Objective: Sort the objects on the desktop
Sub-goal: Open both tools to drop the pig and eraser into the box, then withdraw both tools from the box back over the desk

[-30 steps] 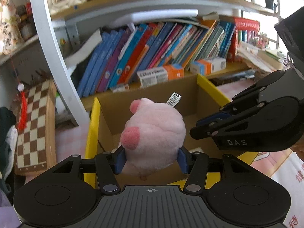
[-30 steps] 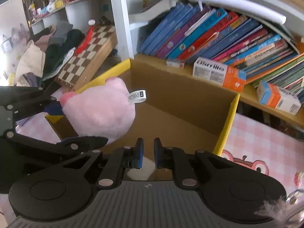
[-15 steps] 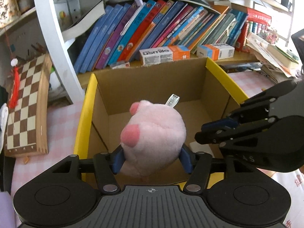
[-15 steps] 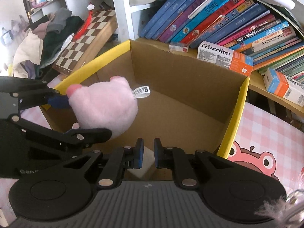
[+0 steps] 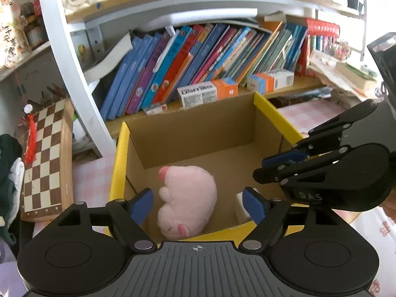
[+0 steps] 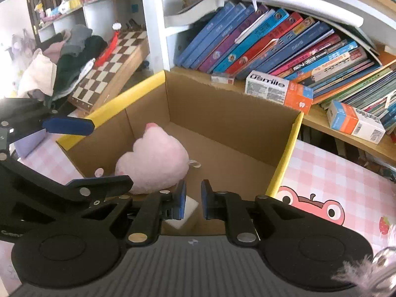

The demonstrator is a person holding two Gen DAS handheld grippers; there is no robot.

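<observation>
**Pig plush dropped into box, L claw freed**

Compared w/ frames a sec earlier: pink pig plush (image 5: 186,199) was clamped betw. blue pads (image 5: 141,205) of left gripper (image 5: 198,204), hanging above the cardboard box (image 5: 198,128). Now lay on box floor, on its side, snout up toward 11 o'clock in left wrist view. Jaws had just been opening; stood wide, pads clear of plush on both sides, nothing gripped. Plush sat betw. them only by line of sight, i.e. lower down inside the box.

Seen from right wrist view: plush (image 6: 153,165) rested at 9 o'clock half of box floor, near the left wall, tag toward 3 o'clock. Small white block (image 6: 184,210) lay on floor at 6 o'clock, just beside plush, partly hidden behind right gripper (image 6: 191,201). Right gripper's jaws drawn together w/ only a narrow slit, nothing betw. them; hovered over near edge of the box, as in both earlier frames.

Meaning for task, as judged: this item sorted, drop done. L claw free for next pick; R claw idle, empty. Nothing else loose visible on pink checked tablecloth (image 6: 334,173) at 3 o'clock of box, so next target couldn't be told from these views. Books (image 5: 188,64) and toothpaste carton (image 5: 206,92) on shelf at 12 o'clock stayed put.
</observation>
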